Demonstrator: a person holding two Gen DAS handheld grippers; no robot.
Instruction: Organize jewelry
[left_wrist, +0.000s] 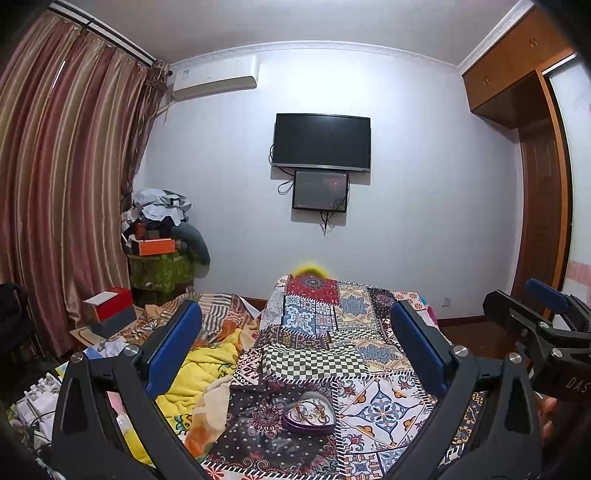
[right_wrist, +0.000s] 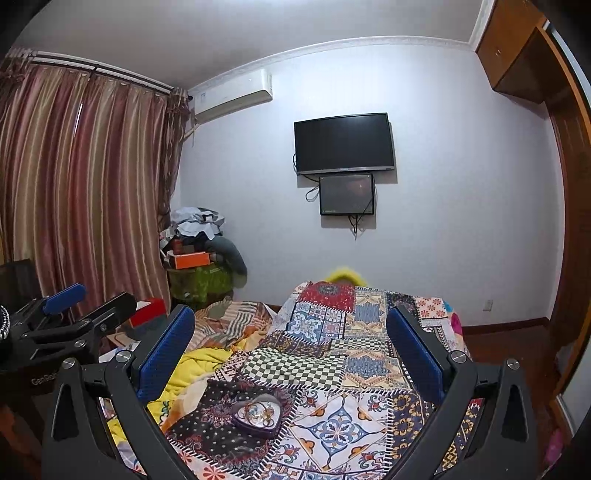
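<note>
Resting on the patchwork quilt (left_wrist: 373, 398), a heart-shaped box (left_wrist: 308, 412) held a tangle of jewelry (left_wrist: 312, 410). Both the left gripper (left_wrist: 295, 339) and right gripper (right_wrist: 291, 339) hovered above it, fingers spread wide, holding nothing.

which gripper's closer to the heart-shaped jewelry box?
Neither clearly. Left gripper and right gripper both hover open above and short of the heart-shaped box; it sits slightly left of center for the right.
</note>
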